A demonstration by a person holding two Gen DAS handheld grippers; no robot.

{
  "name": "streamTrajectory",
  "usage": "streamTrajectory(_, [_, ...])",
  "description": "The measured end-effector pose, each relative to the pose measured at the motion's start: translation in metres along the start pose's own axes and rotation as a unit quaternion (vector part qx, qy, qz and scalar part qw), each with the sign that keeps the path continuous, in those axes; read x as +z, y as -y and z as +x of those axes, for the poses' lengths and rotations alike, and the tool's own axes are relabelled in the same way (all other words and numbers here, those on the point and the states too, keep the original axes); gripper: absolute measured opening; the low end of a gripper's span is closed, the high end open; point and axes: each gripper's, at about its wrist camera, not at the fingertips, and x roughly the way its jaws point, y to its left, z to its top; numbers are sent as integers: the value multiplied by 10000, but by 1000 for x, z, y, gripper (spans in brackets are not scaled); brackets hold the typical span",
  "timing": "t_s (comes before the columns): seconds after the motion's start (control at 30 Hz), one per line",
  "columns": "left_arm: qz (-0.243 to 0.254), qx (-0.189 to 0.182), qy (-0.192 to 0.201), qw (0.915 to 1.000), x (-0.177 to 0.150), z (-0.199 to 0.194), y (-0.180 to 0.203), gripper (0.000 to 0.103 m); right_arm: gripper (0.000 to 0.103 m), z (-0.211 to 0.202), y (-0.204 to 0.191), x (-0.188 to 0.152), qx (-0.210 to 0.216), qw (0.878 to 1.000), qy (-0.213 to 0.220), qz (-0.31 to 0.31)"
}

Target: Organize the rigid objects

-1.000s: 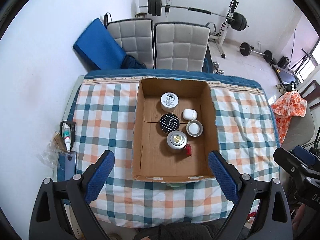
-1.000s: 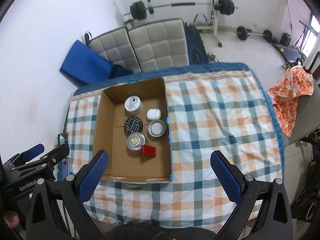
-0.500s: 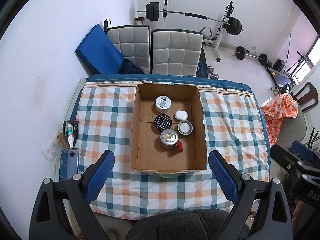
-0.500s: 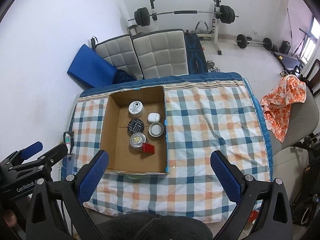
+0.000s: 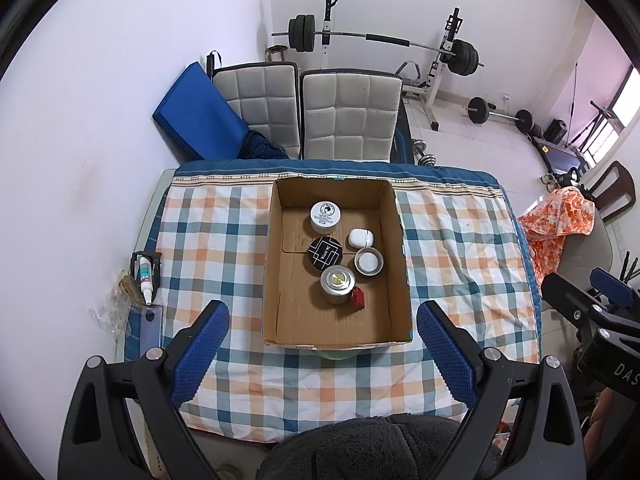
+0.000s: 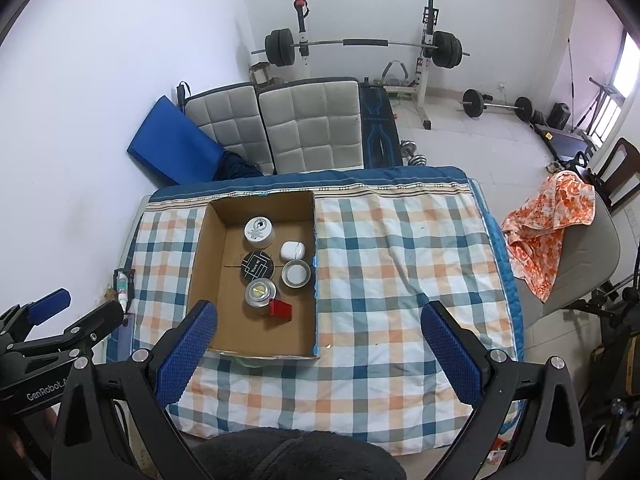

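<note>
An open cardboard box (image 5: pixel 276 280) (image 6: pixel 208 256) sits on the checked tablecloth (image 5: pixel 208 248) (image 6: pixel 400 264). Inside it stand a white-lidded jar (image 5: pixel 326 216) (image 6: pixel 259 231), a black round tin (image 5: pixel 325 253) (image 6: pixel 257 266), a white earbud case (image 5: pixel 360 237) (image 6: pixel 293 250), a small silver dish (image 5: pixel 369 262) (image 6: pixel 296 274), a metal tin with a gold centre (image 5: pixel 338 283) (image 6: pixel 261 293) and a small red box (image 5: pixel 357 297) (image 6: pixel 280 309). My left gripper (image 5: pixel 322 344) hangs high above the box's near edge, open and holding nothing. My right gripper (image 6: pixel 318 350) is likewise open and empty, high over the cloth by the box's near right corner.
A white tube (image 5: pixel 146 280) and a flat blue-grey case (image 5: pixel 150 326) lie at the table's left edge. Two grey padded chairs (image 5: pixel 348 116) and a blue mat (image 5: pixel 200 116) stand behind the table. Weight equipment (image 5: pixel 380 40) fills the far floor; an orange cloth (image 6: pixel 548 216) drapes a chair.
Both grippers have risen and pulled back from the table, so the box and cloth look smaller. Both stay open. Nothing in the box has moved.
</note>
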Motion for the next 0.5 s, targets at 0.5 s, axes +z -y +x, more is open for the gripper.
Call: streamTrajectory(0.5, [174, -15, 199, 9996, 2, -11, 7, 96, 103, -12, 0, -4, -155, 9998, 142, 52])
